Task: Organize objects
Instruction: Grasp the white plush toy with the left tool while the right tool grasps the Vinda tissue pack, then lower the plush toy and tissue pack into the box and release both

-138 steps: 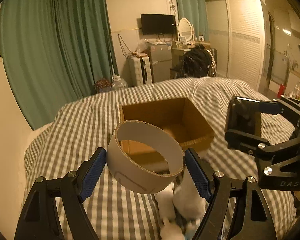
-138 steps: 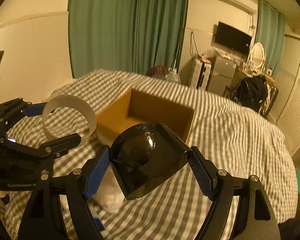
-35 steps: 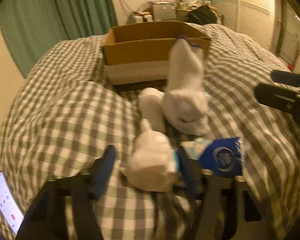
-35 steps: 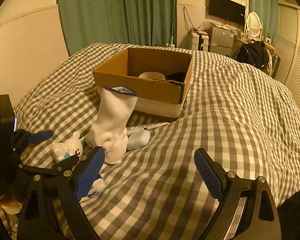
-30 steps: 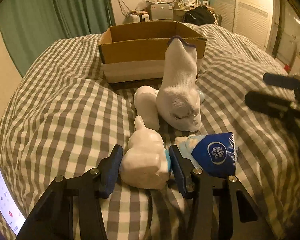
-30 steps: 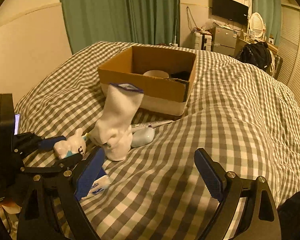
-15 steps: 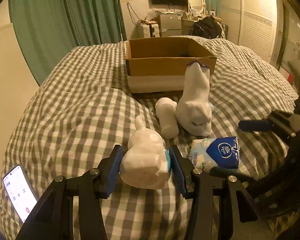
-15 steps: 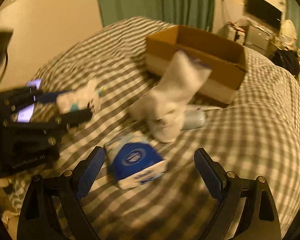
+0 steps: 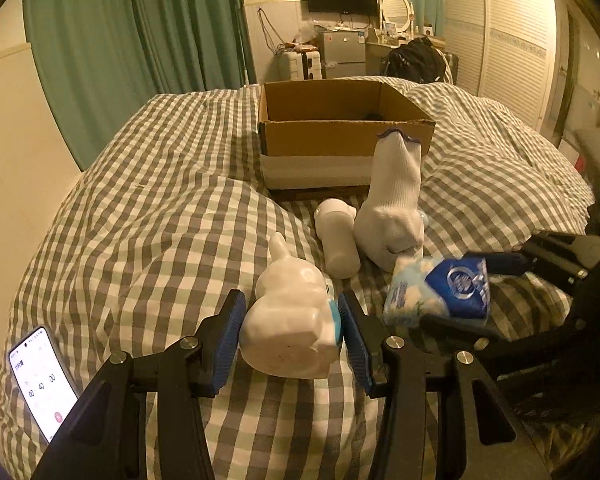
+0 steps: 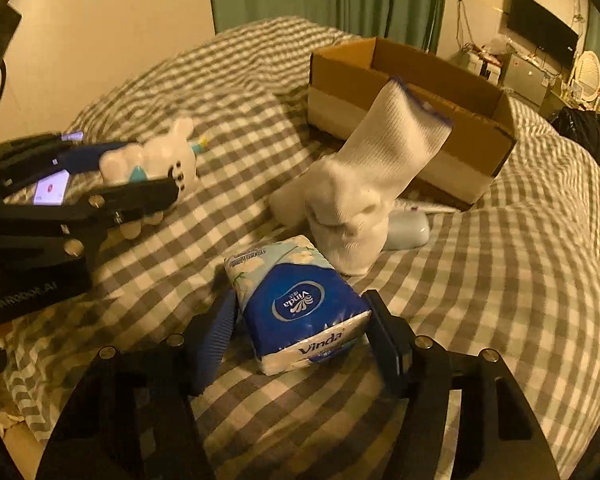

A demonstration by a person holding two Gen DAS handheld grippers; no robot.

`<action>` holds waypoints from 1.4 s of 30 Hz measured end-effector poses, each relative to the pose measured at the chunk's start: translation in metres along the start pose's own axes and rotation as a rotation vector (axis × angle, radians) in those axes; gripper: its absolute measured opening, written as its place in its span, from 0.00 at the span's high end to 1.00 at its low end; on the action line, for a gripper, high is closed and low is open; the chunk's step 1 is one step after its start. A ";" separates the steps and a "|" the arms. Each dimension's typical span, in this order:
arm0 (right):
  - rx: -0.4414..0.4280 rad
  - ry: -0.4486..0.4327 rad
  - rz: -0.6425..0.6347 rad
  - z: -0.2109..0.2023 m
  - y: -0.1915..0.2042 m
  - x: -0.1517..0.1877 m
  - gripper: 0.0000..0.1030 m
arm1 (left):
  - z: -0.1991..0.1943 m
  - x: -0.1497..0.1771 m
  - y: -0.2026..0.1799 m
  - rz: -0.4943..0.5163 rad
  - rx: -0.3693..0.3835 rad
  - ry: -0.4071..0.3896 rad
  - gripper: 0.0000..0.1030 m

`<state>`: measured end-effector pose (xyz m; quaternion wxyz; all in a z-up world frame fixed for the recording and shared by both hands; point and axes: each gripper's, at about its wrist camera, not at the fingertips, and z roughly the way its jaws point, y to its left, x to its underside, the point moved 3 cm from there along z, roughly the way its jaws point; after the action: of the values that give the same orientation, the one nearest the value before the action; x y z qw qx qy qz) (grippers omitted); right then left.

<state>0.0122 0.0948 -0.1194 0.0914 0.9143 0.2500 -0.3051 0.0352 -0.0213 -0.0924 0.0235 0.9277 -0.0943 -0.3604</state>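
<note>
My left gripper (image 9: 291, 308) is shut on a white rabbit figurine (image 9: 288, 320) and holds it just above the checked bedspread (image 9: 160, 220). In the right wrist view the figurine (image 10: 156, 156) shows at the left. My right gripper (image 10: 300, 316) is closing on a blue and white tissue pack (image 10: 300, 300). Its pads touch the pack's two sides. The left wrist view shows the pack (image 9: 440, 292) tilted between those fingers. An open cardboard box (image 9: 340, 140) stands behind, with a white sock (image 9: 396, 200) upright against its front.
A white bottle (image 9: 338, 236) lies beside the sock. A pale blue item (image 10: 408, 232) and a thin tube (image 10: 424, 208) lie behind the sock (image 10: 364, 176) near the box (image 10: 380, 80). A lit phone (image 9: 40, 384) rests at the bed's near left edge.
My right gripper swung down and left to the tissue pack and narrowed its jaws around it. My left gripper lifted the rabbit figurine a little off the bed.
</note>
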 end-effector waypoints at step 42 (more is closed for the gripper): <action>0.260 -0.399 0.097 -0.100 -0.134 -0.181 0.39 | 0.057 -0.236 -0.003 0.040 0.021 -0.192 0.52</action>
<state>-0.1301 0.1689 0.0681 0.0349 0.8509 0.1414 -0.5047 -0.1734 0.0279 0.0222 0.0120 0.8870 -0.1183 -0.4462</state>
